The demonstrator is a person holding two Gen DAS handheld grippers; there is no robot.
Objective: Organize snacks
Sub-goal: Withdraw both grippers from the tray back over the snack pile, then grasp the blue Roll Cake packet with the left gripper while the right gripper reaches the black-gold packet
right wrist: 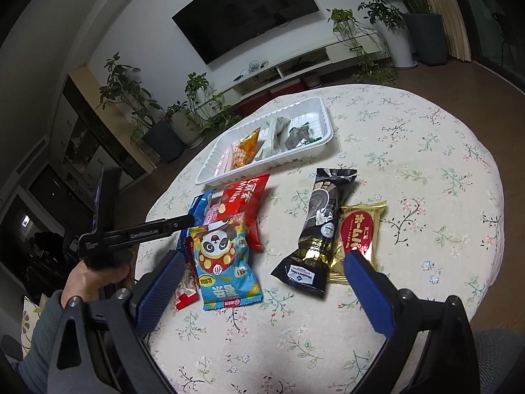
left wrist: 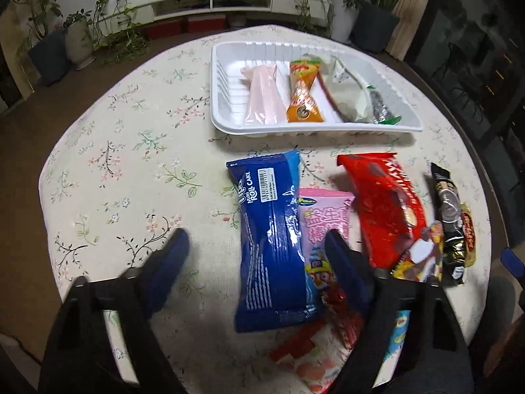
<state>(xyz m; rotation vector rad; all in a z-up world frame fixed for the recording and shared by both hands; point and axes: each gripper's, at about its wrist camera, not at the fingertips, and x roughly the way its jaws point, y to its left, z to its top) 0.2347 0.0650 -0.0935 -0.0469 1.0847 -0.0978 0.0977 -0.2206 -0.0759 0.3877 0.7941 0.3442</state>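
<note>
A white tray (left wrist: 223,111) at the table's far side holds a pink pack (left wrist: 264,97), an orange pack (left wrist: 303,97), a pale pack and a silver-green one. Nearer lie a blue roll-cake pack (left wrist: 272,239), a pink pack (left wrist: 328,216) and a red pack (left wrist: 387,207). My left gripper (left wrist: 256,246) is open, hovering above the blue pack, fingers either side of it. My right gripper (right wrist: 262,266) is open above the table, between a light-blue panda pack (right wrist: 223,262) and a black pack (right wrist: 318,229) with a gold-red pack (right wrist: 359,229) beside it. The tray also shows in the right wrist view (right wrist: 325,111).
A round table with a floral cloth (left wrist: 131,164) carries everything. The left hand-held gripper (right wrist: 137,233) and the hand on it show at the left of the right wrist view. Potted plants, a low white cabinet and a wall screen stand beyond the table.
</note>
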